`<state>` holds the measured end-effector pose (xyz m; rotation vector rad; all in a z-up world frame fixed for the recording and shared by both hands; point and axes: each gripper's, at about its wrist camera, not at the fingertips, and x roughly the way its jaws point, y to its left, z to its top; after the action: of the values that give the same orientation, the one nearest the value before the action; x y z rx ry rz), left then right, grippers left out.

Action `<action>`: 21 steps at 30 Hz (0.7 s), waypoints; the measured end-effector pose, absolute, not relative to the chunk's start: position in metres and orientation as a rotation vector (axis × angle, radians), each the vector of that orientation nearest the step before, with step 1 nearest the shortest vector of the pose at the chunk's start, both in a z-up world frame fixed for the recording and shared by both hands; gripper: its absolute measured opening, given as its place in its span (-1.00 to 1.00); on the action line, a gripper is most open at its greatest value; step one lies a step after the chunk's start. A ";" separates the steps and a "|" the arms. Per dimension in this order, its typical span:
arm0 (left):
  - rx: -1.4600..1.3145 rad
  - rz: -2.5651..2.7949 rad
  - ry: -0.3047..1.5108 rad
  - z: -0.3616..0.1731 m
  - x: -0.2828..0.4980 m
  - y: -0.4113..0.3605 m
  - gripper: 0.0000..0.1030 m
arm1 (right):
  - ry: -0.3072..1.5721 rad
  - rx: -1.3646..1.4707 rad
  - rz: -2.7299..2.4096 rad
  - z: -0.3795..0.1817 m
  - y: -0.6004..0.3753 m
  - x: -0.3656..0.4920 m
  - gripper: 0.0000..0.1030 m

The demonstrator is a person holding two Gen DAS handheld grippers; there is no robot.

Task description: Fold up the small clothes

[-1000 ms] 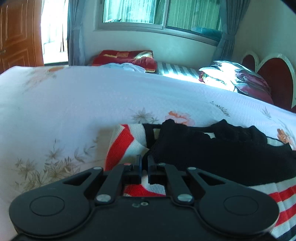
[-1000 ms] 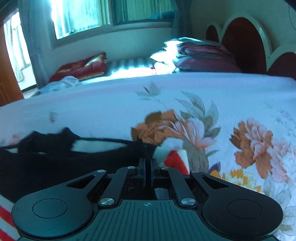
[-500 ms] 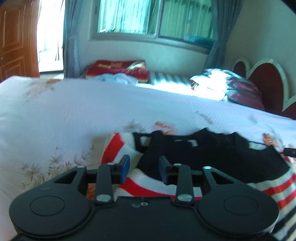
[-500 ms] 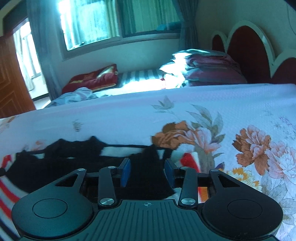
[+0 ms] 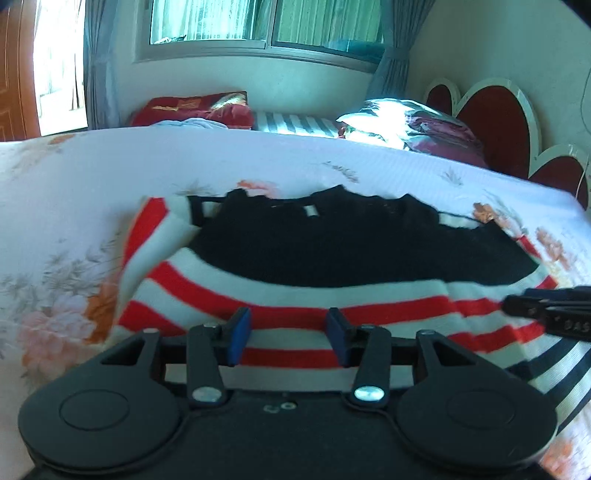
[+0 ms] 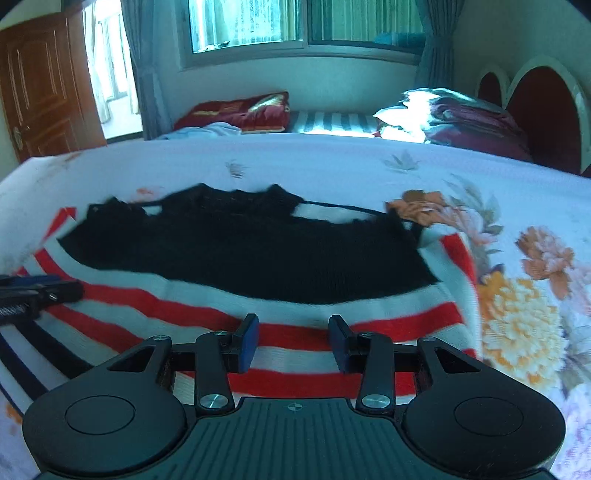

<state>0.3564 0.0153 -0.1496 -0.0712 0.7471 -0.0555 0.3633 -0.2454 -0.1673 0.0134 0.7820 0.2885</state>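
A small knit sweater [image 5: 332,258] lies flat on the floral bedsheet [image 5: 110,177]; it also shows in the right wrist view [image 6: 258,258]. It has a black top part, red and white stripes in the middle and dark stripes at the near end. My left gripper [image 5: 290,338] is open and empty, just above the red stripes. My right gripper [image 6: 293,341] is open and empty over the red stripes too. Each gripper's tip shows at the edge of the other's view, the right gripper [image 5: 546,310] and the left gripper [image 6: 37,291].
Red cushions [image 5: 192,107] and a pale cloth [image 5: 192,123] lie at the far side. Folded bedding [image 5: 413,125] sits by the red heart-shaped headboard [image 5: 506,125]. A wooden door [image 6: 48,88] stands at the left, with a window [image 6: 303,22] behind.
Both grippers were shut on the sweater's black top edge. They opened, let go and pulled back toward the near end; the sweater now lies flat.
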 end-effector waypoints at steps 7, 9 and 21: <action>-0.085 -0.019 0.782 -0.144 0.352 0.027 -0.13 | 0.799 0.062 0.207 -0.165 -0.271 0.358 -0.21; -0.082 -0.005 0.793 -0.139 0.351 0.024 -0.17 | 0.786 0.082 0.227 -0.157 -0.266 0.353 -0.21; -0.086 -0.046 0.789 -0.127 0.325 0.014 -0.05 | 0.815 0.083 0.252 -0.147 -0.229 0.313 -0.21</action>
<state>0.3249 0.0140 -0.1272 -0.0861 0.7895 -0.0461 0.3128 -0.2287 -0.1468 0.0828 0.8149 0.2525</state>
